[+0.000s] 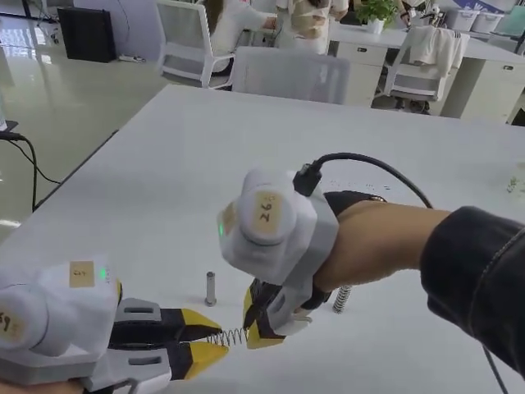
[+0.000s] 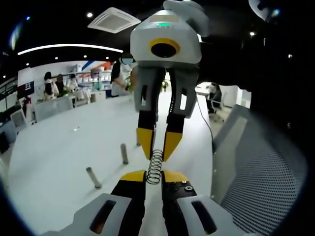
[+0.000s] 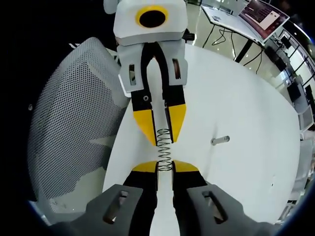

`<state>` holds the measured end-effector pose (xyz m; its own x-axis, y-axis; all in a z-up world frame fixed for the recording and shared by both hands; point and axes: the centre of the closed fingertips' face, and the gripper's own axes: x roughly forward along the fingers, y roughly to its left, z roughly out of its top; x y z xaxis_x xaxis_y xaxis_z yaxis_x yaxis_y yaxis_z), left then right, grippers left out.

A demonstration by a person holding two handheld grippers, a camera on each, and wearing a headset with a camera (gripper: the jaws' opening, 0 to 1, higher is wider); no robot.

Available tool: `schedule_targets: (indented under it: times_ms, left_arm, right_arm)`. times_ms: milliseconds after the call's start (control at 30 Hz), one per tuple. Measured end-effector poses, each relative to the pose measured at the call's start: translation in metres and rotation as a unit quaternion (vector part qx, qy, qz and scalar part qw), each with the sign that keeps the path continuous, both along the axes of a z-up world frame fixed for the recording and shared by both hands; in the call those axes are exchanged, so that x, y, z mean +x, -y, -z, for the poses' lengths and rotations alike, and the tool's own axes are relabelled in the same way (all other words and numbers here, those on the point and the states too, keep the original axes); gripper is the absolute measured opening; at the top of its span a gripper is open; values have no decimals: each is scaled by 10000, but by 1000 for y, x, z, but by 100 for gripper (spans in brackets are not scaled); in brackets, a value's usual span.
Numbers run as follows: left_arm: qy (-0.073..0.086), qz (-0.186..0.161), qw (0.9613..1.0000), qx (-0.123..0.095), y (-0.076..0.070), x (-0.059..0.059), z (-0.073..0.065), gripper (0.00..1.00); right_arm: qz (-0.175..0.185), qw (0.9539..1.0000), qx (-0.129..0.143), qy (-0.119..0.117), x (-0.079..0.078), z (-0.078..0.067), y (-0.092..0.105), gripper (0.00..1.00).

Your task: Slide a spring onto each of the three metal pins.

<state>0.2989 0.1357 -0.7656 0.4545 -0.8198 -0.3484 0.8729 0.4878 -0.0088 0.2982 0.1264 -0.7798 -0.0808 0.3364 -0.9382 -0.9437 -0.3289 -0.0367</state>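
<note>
A small coil spring (image 1: 228, 335) is held in the air just above a white bench (image 1: 205, 164), stretched between two yellow-tipped grippers that point at each other; the left gripper (image 1: 201, 338) comes in from the lower left, and the right gripper (image 1: 256, 328) reaches down from the person's right hand.

The spring looks light and thin-wired; it would probably bend, stretch or flick away easily, and a hard squeeze across the middle could crush the coils; holding it lightly at one end looks safest, since that leaves the other end open to go over a pin.

In the left gripper view, the left gripper's jaws are pressed nearly together, pinching one end of the spring; in the right gripper view, the right gripper's jaws are just as close, pinching the other end; both views show the spring running straight between the two sets of tips.

Also in the left gripper view, two upright metal pins stand on the bench off to one side of the spring, a nearer pin (image 2: 93, 177) and a farther pin (image 2: 124, 153); both look bare.

A second spring (image 1: 342, 297) rests on the bench beside the right wrist.
</note>
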Motion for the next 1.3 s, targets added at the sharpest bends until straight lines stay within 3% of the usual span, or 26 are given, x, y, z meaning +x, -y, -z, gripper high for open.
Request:
schedule_targets:
  times_ms: [633,1300]
  left_arm:
    - [30,204,9997,137,5,-3,-1,2]
    - [136,245,9996,-31,10,-3,-15,2]
  right_arm:
    - [73,9999,-12,-88,-1,5,3,8]
    - [134,9998,-10,-158,-2,13,7,9]
